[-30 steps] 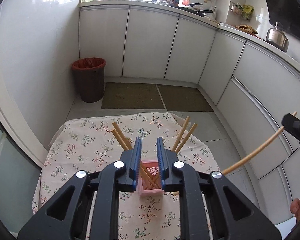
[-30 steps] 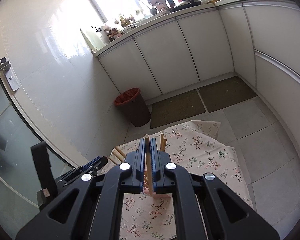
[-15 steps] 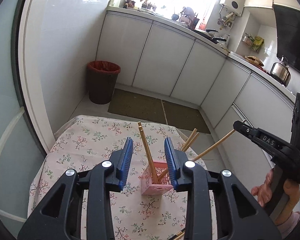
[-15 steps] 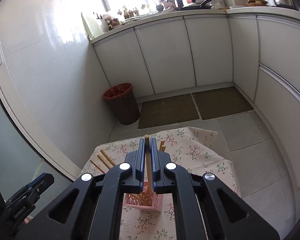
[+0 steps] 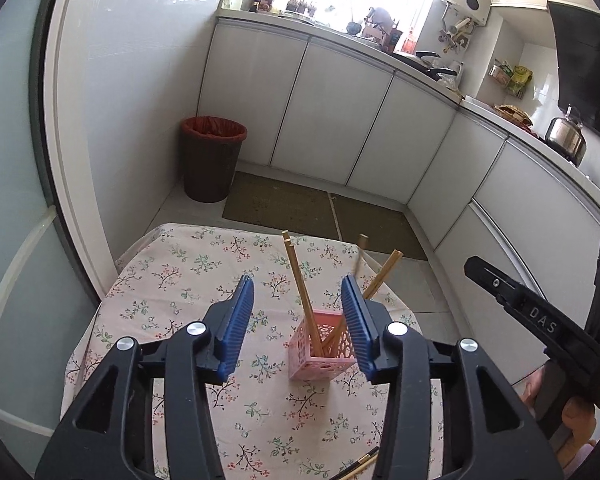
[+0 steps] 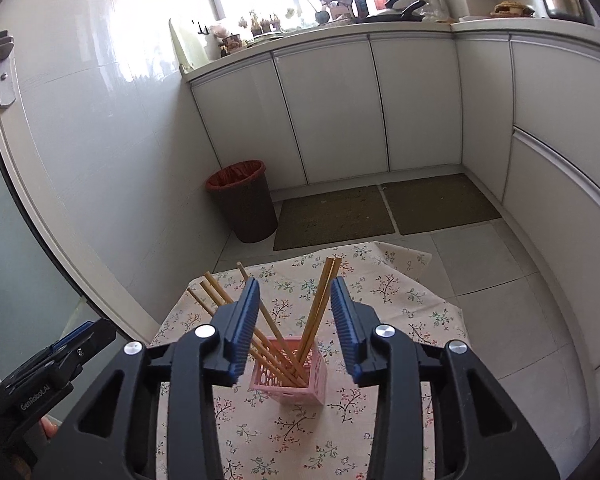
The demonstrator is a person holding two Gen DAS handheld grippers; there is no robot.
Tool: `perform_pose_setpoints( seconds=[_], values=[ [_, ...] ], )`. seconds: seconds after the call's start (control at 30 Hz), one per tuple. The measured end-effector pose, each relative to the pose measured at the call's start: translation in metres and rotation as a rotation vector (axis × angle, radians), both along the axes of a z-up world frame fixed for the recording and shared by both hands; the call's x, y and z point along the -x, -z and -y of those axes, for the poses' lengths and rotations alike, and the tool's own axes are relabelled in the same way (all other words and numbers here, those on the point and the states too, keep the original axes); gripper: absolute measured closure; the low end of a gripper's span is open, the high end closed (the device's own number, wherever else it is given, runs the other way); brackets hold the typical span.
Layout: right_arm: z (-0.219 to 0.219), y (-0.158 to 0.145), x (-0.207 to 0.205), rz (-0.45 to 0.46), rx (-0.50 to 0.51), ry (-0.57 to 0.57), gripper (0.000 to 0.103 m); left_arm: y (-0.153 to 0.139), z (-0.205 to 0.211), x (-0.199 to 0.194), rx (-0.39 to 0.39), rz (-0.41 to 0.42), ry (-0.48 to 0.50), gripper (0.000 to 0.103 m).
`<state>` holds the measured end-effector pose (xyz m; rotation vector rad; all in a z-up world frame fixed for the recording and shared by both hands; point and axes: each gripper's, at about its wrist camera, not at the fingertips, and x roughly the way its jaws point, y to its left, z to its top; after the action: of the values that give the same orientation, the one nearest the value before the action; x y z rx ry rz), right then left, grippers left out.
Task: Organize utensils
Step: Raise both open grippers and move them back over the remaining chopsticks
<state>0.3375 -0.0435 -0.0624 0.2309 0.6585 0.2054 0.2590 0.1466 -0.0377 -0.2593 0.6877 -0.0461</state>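
A pink lattice holder (image 5: 320, 358) (image 6: 288, 380) stands on the floral tablecloth (image 5: 188, 280) with several wooden chopsticks (image 5: 298, 280) (image 6: 320, 304) leaning out of it. One chopstick (image 5: 358, 256) at the holder's right side is blurred. My left gripper (image 5: 296, 282) hovers just before the holder; its jaws are opening and grip nothing. My right gripper (image 6: 296, 282) is above and before the holder, jaws opening, with the pads touching no chopstick. Each gripper shows in the other's view: the right gripper (image 5: 520, 304) and the left gripper (image 6: 52, 376).
Two loose chopsticks (image 5: 358, 464) lie at the table's near edge. A dark bin with a red liner (image 5: 212, 156) (image 6: 242, 200) stands by the wall past the table. Brown floor mats (image 6: 384, 208) lie before white cabinets (image 5: 332, 112).
The right gripper was shut on an upright chopstick; now its jaws stand apart and the chopstick is in the holder. The left jaws have widened and the left gripper has drawn back.
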Motion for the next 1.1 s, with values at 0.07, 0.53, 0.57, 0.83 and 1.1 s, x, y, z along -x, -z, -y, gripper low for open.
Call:
perform_pose_setpoints(
  seconds=[0.07, 0.53, 0.57, 0.83, 1.1],
  values=[
    [0.007, -0.002, 0.012, 0.009, 0.003, 0.018, 0.051, -0.002, 0.004, 0.005, -0.010, 0.007, 0.000, 0.048],
    [0.046, 0.010, 0.077, -0.009, -0.026, 0.123, 0.008, -0.001, 0.038, 0.050, -0.046, 0.018, 0.026, 0.014],
    [0.049, 0.012, 0.081, -0.012, -0.029, 0.125, 0.007, 0.000, 0.041, 0.053, -0.048, 0.010, 0.036, 0.012],
    [0.082, 0.028, 0.112, -0.047, -0.065, 0.205, 0.007, 0.012, 0.060, 0.064, -0.049, -0.029, 0.071, 0.007],
    [0.134, 0.066, 0.158, -0.096, -0.040, 0.308, 0.007, 0.043, 0.094, 0.059, -0.095, -0.145, 0.185, 0.007]
  ],
)
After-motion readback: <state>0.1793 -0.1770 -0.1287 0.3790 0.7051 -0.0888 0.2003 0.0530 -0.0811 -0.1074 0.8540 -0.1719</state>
